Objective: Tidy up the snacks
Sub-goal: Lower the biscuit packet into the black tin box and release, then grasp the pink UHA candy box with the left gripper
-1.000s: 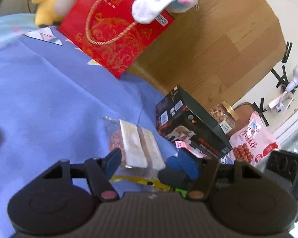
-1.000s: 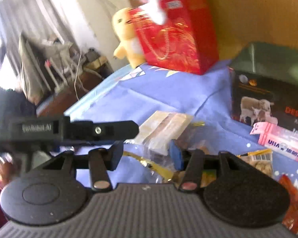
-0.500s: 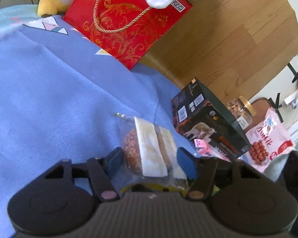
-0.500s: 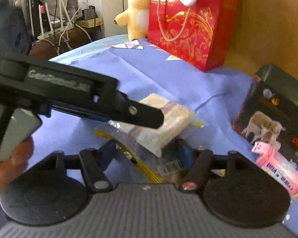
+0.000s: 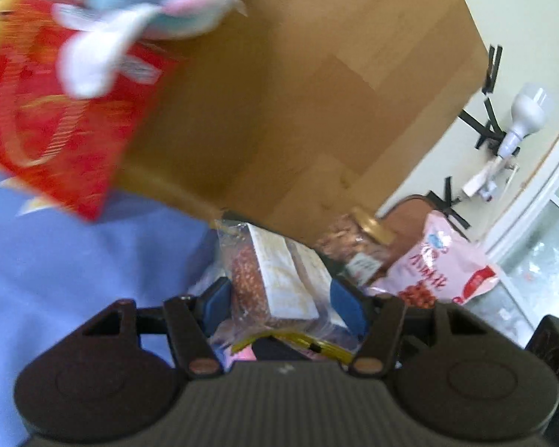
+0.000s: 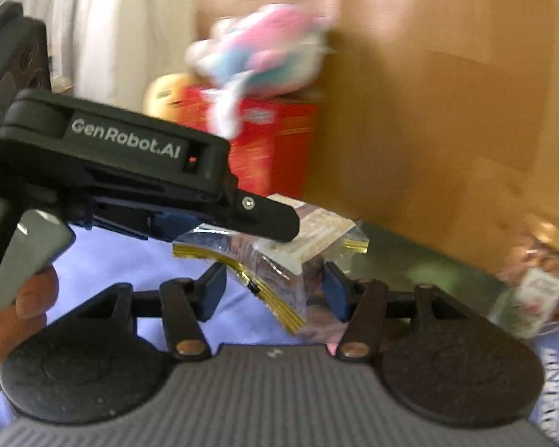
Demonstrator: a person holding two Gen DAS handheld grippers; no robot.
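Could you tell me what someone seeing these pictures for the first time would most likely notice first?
Probably the clear snack bag with a white label, held between the blue fingertips of the left gripper, above the blue cloth. Next, the blurred pastel plush toy on top of the red gift bag, upper left, against a wooden board. To the right sit a nut jar and a pink snack pouch.

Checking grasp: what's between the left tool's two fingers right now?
The clear snack pack sits between the left tool's blue pads, lifted off the blue cloth. Left wrist view shows it; nothing else is in the gap.
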